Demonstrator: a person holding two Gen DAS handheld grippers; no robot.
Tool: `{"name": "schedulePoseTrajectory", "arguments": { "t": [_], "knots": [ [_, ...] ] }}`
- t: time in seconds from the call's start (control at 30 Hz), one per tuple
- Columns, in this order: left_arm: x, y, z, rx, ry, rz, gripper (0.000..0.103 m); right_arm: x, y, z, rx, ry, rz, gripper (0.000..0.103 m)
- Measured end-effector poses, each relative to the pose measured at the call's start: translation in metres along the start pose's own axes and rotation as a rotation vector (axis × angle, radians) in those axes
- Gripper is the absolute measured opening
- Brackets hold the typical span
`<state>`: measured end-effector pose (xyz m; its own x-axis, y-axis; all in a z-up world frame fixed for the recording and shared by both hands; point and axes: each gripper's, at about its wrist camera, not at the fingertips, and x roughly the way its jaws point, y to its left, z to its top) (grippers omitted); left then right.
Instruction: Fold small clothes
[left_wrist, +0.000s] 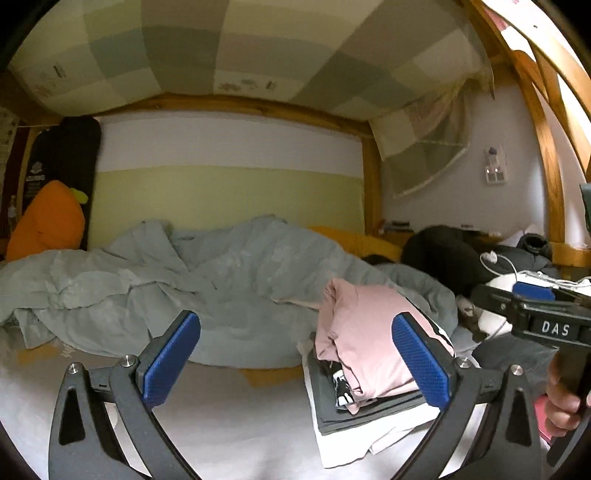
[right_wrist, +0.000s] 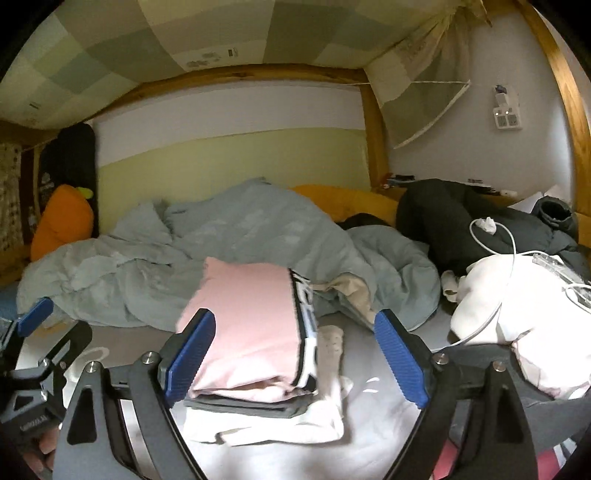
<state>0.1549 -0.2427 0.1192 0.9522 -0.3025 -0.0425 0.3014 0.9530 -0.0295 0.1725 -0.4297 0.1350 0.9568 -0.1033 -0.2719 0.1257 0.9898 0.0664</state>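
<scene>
The blue pads of the right gripper (right_wrist: 295, 354) are being held spread, nothing pinched, with the folded pink garment (right_wrist: 251, 325) lying just ahead between them, nearer the left-hand finger. It is resting on top of a stack of folded clothes (right_wrist: 266, 417) on the bed sheet (right_wrist: 369, 406), its long axis running away from the camera. The left gripper (left_wrist: 295, 365) is likewise being held wide and empty, the stack sitting off toward its right finger, so the right hand is judged the better placed.
</scene>
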Motion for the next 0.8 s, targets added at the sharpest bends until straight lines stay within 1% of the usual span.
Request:
{"name": "schedulePoseTrajectory", "arguments": {
  "t": [0.03, 0.07, 0.13, 0.2, 0.27, 0.3, 0.33, 0.37, 0.4, 0.43, 0.47, 0.5, 0.57, 0.67, 0.8],
  "knots": [
    [-0.002, 0.001, -0.004, 0.004, -0.005, 0.008, 0.103, -0.004, 0.001, -0.002, -0.002, -0.012, -0.002, 0.095],
    [-0.004, 0.003, -0.01, 0.011, -0.003, 0.019, 0.103, -0.007, 0.002, -0.005, -0.001, -0.027, -0.009, 0.103],
    [-0.01, 0.008, -0.025, 0.021, 0.003, 0.038, 0.103, -0.007, 0.001, -0.016, 0.01, -0.067, 0.001, 0.103],
    [-0.012, 0.007, -0.043, 0.038, -0.006, 0.054, 0.103, -0.001, 0.001, -0.028, 0.01, -0.077, 0.011, 0.103],
    [-0.013, 0.007, -0.065, 0.055, 0.004, 0.075, 0.103, 0.01, 0.003, -0.045, -0.008, -0.095, 0.021, 0.103],
    [-0.013, 0.008, -0.076, 0.058, 0.019, 0.077, 0.103, 0.014, 0.004, -0.054, -0.019, -0.104, 0.004, 0.103],
    [-0.014, 0.009, -0.088, 0.062, 0.034, 0.074, 0.103, 0.018, 0.005, -0.069, -0.034, -0.13, -0.024, 0.103],
    [-0.013, 0.011, -0.093, 0.059, 0.052, 0.078, 0.103, 0.019, 0.004, -0.079, -0.036, -0.15, -0.042, 0.103],
    [-0.015, 0.014, -0.09, 0.043, 0.043, 0.086, 0.103, 0.021, 0.003, -0.091, -0.038, -0.152, -0.047, 0.103],
    [-0.02, 0.017, -0.089, 0.023, 0.008, 0.089, 0.103, 0.024, 0.002, -0.099, -0.048, -0.138, -0.034, 0.103],
    [-0.022, 0.017, -0.091, 0.023, 0.004, 0.088, 0.103, 0.026, 0.001, -0.104, -0.053, -0.122, -0.025, 0.103],
    [-0.022, 0.015, -0.092, 0.032, 0.011, 0.093, 0.103, 0.027, -0.001, -0.104, -0.048, -0.113, -0.023, 0.103],
    [-0.024, 0.014, -0.092, 0.039, 0.004, 0.093, 0.103, 0.024, -0.001, -0.101, -0.041, -0.14, -0.029, 0.103],
    [-0.026, 0.015, -0.092, 0.037, 0.0, 0.1, 0.103, 0.021, 0.011, -0.103, -0.1, -0.145, -0.023, 0.103],
    [-0.029, 0.019, -0.09, 0.028, -0.008, 0.109, 0.103, 0.02, 0.015, -0.104, -0.12, -0.151, -0.023, 0.103]
  ]
}}
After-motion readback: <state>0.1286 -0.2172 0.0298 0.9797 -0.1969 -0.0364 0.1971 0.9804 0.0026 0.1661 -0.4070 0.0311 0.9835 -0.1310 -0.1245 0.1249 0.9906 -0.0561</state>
